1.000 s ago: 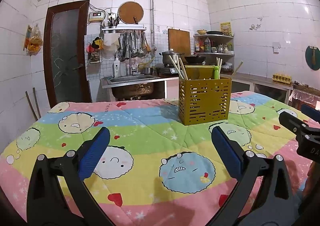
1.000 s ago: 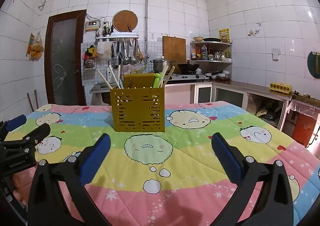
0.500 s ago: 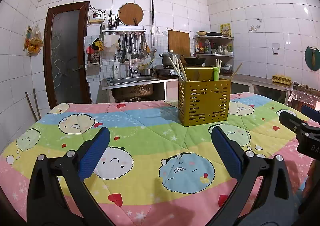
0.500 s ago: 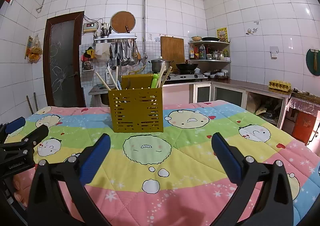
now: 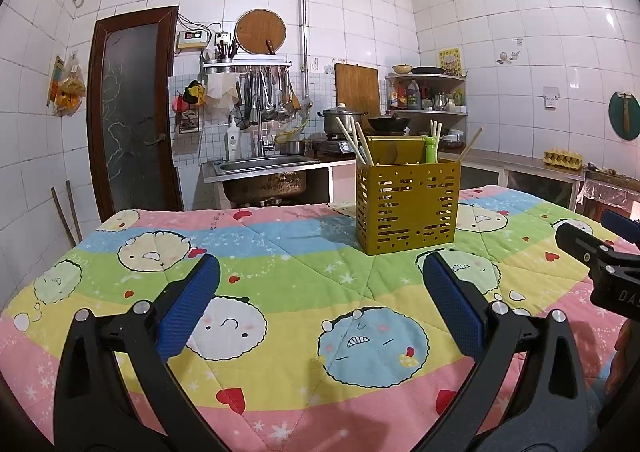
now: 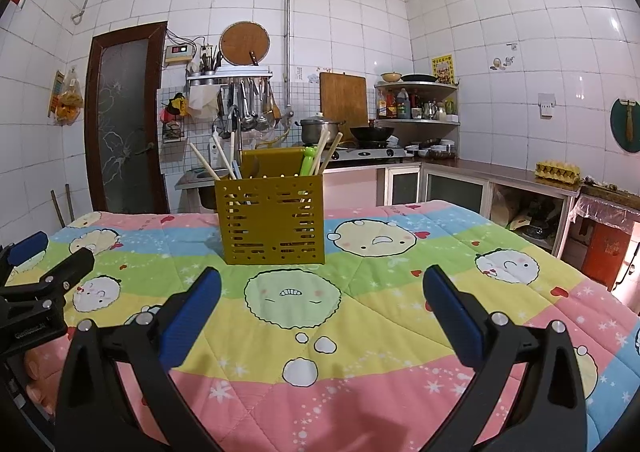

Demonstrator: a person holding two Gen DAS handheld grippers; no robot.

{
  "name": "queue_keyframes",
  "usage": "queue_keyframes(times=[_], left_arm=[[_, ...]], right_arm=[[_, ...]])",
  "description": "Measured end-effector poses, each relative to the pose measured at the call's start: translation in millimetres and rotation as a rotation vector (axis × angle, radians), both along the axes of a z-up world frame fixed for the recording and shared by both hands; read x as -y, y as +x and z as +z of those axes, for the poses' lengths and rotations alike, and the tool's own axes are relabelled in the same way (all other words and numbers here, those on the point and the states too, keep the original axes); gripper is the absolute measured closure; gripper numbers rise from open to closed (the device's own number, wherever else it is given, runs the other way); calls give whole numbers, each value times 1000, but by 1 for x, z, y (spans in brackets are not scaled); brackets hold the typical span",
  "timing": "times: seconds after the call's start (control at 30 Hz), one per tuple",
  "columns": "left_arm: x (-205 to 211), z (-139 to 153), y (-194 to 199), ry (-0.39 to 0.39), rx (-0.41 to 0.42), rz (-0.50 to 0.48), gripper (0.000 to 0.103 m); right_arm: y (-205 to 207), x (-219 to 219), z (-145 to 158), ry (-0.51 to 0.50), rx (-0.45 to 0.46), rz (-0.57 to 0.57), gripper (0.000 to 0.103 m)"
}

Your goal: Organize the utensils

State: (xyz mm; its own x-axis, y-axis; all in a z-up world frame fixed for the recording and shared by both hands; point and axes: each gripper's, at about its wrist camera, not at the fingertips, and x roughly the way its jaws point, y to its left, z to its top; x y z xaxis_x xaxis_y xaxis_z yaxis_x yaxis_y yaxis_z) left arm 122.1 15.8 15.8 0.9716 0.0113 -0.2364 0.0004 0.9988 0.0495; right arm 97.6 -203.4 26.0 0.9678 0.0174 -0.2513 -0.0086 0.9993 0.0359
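Chopsticks point(image 5: 353, 140) and a green utensil point(image 5: 431, 148) stand in a yellow slotted caddy point(image 5: 408, 208), which sits upright on a quilt point(image 5: 280, 264) printed with cartoon faces. In the left wrist view the caddy lies at about 1 o'clock from the left gripper point(image 5: 320, 292), well apart from it. In the right wrist view the caddy point(image 6: 272, 220) is at about 11 o'clock from the right gripper point(image 6: 320, 292), nearer but not touching.

Both grippers hang just above the quilt with their blue pads point(image 5: 188, 308) spread wide and nothing between them. The right gripper's pads point(image 6: 452, 316) are equally far apart and hold nothing.

Each gripper shows in the other's view: the right one at 3 o'clock of the left view, the left one at 9 o'clock of the right view, with fingertips of a hand point(image 6: 38, 364) under it.

Beyond the quilt, at 12 o'clock, are a sink point(image 5: 260, 168), hanging ladles point(image 5: 264, 100) and a pot point(image 6: 320, 128) on the stove.
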Motion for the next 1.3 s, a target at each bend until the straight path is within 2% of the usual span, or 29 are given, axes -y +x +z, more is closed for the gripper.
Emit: queue_keyframes(times=[1.3], left_arm=[[3, -1, -2, 5, 6, -2, 5]], right_arm=[[1, 3, -1, -1, -3, -3, 4]])
